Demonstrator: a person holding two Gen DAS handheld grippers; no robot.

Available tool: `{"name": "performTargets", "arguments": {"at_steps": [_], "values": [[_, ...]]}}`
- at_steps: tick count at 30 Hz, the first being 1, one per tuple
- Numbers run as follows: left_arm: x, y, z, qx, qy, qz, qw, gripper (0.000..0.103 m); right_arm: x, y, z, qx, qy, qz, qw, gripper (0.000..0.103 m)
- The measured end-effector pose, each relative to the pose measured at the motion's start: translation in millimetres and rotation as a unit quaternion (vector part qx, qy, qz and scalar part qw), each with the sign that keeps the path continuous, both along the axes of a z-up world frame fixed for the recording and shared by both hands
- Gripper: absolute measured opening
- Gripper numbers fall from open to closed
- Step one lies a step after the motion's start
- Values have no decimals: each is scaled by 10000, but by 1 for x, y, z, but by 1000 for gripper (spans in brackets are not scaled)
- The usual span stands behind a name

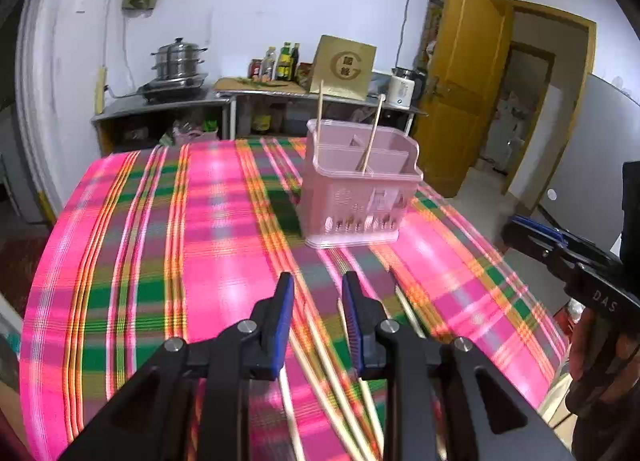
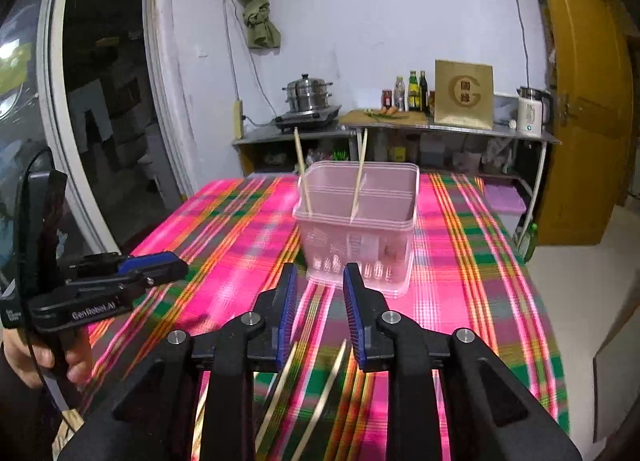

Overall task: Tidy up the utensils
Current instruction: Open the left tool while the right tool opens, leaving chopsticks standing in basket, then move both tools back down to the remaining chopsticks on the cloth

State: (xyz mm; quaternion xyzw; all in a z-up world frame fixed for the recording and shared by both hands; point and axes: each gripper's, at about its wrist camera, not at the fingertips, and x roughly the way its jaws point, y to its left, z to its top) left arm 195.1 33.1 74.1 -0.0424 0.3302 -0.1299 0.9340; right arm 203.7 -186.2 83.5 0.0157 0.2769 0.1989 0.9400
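A pink slotted utensil caddy (image 1: 360,189) (image 2: 356,229) stands on the plaid tablecloth (image 1: 220,221). Two wooden chopsticks lean upright in it, one at its left rim (image 1: 320,109) (image 2: 302,169) and one in the middle (image 1: 372,133) (image 2: 360,177). My left gripper (image 1: 318,281) hovers open in front of the caddy with nothing between its blue pads. More chopsticks (image 1: 320,361) lie blurred on the cloth under it. My right gripper (image 2: 320,273) is open just short of the caddy, over loose chopsticks (image 2: 328,389). It holds nothing.
A hand (image 2: 40,357) holds the left gripper (image 2: 176,267) at the table's left. The right gripper (image 1: 516,227) shows at the right edge. Behind the table runs a steel counter (image 2: 400,129) with a steamer pot, bottles, a gold box and a kettle. A yellow door (image 1: 460,61) stands open.
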Motion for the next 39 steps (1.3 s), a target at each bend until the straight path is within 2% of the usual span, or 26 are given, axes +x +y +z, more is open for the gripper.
{"name": "performTargets", "arguments": {"at_steps": [6, 13, 22, 39], "values": [[-41, 6, -22, 51, 66, 179, 9998, 26, -27, -9, -30, 107, 394, 51, 9992, 27], [-52, 14, -49, 9, 354, 365, 9987, 26, -43, -14, -55, 79, 634, 68, 9979, 27], [-35, 12, -65, 130, 589, 343, 9976, 26, -25, -8, -72, -69, 833, -17, 9965, 27], [37, 7, -98, 520, 1309, 274, 9897, 26, 52, 2, -98, -338, 1382, -204, 9896, 26]]}}
